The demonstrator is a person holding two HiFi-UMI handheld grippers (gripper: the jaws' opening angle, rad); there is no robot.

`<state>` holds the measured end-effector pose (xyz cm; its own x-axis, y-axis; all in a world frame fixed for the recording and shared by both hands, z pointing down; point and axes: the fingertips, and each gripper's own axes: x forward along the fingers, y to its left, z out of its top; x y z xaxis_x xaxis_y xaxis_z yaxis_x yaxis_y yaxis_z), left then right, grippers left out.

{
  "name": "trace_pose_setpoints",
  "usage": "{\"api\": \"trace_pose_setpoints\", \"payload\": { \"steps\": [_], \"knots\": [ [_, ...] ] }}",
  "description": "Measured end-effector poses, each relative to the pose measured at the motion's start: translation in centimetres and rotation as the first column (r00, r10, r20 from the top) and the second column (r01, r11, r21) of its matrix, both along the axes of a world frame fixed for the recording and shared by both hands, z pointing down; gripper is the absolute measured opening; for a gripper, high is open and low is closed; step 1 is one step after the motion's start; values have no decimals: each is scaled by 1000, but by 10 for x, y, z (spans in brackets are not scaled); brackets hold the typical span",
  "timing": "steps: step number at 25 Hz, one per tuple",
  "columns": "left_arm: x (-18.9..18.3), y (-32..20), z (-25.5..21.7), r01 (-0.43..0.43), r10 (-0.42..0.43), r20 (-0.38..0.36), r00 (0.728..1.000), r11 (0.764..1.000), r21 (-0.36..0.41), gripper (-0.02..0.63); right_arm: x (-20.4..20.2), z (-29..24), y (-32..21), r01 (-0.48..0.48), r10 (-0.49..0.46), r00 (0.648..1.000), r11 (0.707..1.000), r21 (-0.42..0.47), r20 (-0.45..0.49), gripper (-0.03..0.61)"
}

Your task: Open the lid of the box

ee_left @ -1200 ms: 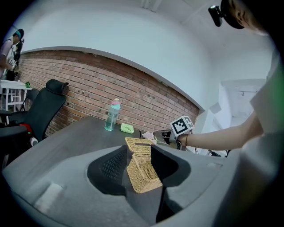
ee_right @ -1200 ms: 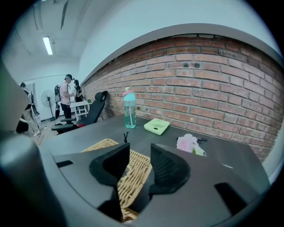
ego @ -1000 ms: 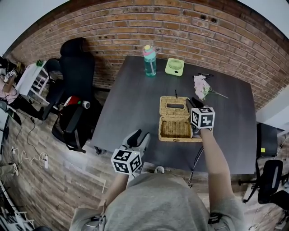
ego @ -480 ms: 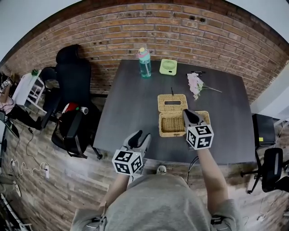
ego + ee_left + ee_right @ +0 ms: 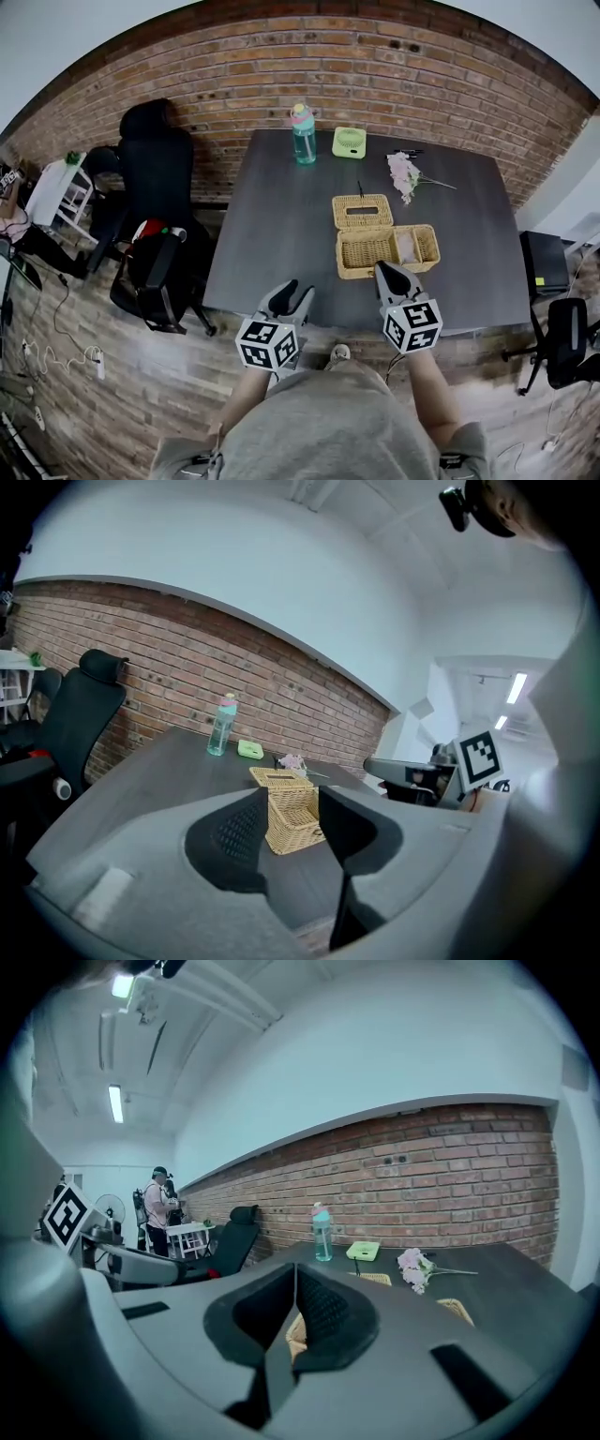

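Wicker box [image 5: 386, 248], lid [image 5: 362, 211] open, ahead of both grippers.
Right gripper [image 5: 388, 273] jaws closing together, empty; left gripper [image 5: 292, 291] jaws apart, empty.

The box [image 5: 386, 251] is a tan wicker basket lying just right of centre in the head view, with two compartments side by side, both open at the top. Its lid [image 5: 363, 212], wicker with a dark slot, is swung back along the far edge of the left compartment.

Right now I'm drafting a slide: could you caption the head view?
Wicker box open on the dark table, lid folded back; left hand-held gripper open and right hand-held gripper shut, both empty.
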<state>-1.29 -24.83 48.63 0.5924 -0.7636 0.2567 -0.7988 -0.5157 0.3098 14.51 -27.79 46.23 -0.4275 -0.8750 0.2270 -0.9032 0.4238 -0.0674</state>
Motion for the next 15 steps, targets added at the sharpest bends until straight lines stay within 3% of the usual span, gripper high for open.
{"api": "trace_pose_setpoints", "payload": {
  "steps": [15],
  "knots": [
    [-38, 81, 13, -94, 94, 35, 995, 996, 2, 164, -56, 4, 125, -42, 40, 998, 999, 29, 52, 6]
  ]
}}
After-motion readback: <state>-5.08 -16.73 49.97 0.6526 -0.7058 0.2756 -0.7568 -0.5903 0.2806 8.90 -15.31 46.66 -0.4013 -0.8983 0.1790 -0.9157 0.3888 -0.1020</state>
